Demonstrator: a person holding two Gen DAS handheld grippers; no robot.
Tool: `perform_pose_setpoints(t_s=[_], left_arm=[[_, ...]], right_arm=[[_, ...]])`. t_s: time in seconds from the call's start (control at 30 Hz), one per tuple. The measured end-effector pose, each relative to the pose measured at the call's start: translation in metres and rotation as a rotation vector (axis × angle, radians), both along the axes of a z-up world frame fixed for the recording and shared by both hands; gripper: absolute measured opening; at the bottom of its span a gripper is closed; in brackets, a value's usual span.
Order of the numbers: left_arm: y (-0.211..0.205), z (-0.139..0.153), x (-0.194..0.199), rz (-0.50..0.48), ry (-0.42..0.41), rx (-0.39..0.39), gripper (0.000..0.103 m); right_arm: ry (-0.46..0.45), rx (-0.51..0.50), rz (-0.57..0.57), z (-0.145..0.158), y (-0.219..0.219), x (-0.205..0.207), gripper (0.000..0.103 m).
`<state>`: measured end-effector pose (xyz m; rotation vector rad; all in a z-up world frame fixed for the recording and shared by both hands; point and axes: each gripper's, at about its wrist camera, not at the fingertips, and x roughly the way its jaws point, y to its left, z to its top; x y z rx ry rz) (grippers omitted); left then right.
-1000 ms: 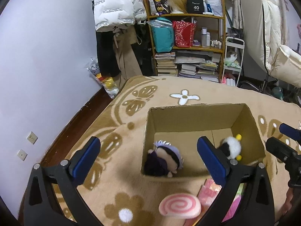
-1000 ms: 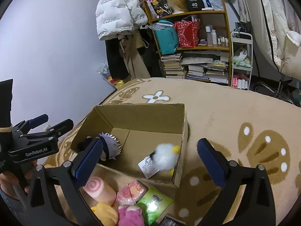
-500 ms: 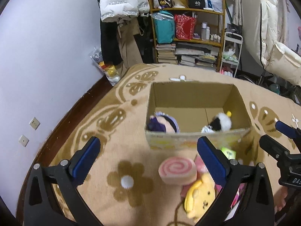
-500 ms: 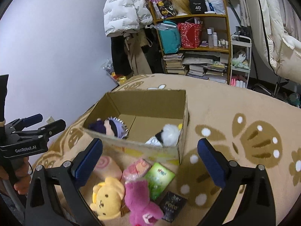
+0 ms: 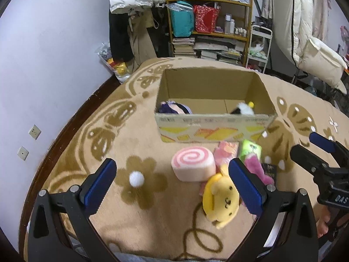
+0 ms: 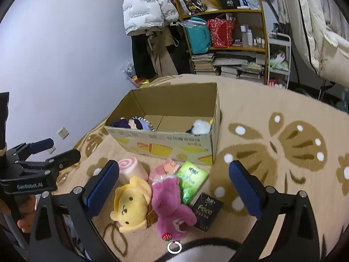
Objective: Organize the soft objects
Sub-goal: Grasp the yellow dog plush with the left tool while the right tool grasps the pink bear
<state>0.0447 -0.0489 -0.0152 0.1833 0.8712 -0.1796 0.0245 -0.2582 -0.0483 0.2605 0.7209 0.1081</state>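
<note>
My left fingers [image 5: 172,184] and right fingers [image 6: 173,184] wide, empty, open brown cardboard box [image 5: 214,128] wall half hiding dark-haired plush doll [image 5: 175,108], fluffy white-and-black plush [image 6: 199,127].

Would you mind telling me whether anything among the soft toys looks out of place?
Yes: a black packet and a green packet lie among the plush toys before the cardboard box. They look like flat packaged goods, not soft toys.

A wooden shelf [image 6: 226,43] — stacked books [image 6: 229,64], teal bag [image 6: 197,36], red bag [image 6: 220,32] — beside a hanging white puffer jacket [image 6: 148,6].
</note>
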Motion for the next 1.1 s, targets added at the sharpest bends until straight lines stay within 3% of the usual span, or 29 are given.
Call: perform_pose_setpoints(t_s=[0.67,0.87,0.97,1.1], left_arm=[[-0.026,-0.057,0.000,-0.054,0.129,0.042,0.102],[-0.034,-0.069,0.003,-0.073,0.164,0.052,0.102],[-0.036,-0.074,0.005,-0.081,0.184,0.053,0.102],[-0.041,-0.082,0.007,-0.100,0.213,0.054,0.102]], right_arm=[[0.124,0.071,0.025,-0.046,-0.001,0.009,0.102],[0.165,0.075,0.045,-0.059,-0.001,0.018,0.094],[0.179,0.104,0.061,-0.062,-0.002,0.021,0.082],[0.209,0.128,0.080,-0.071,0.000,0.026,0.079]])
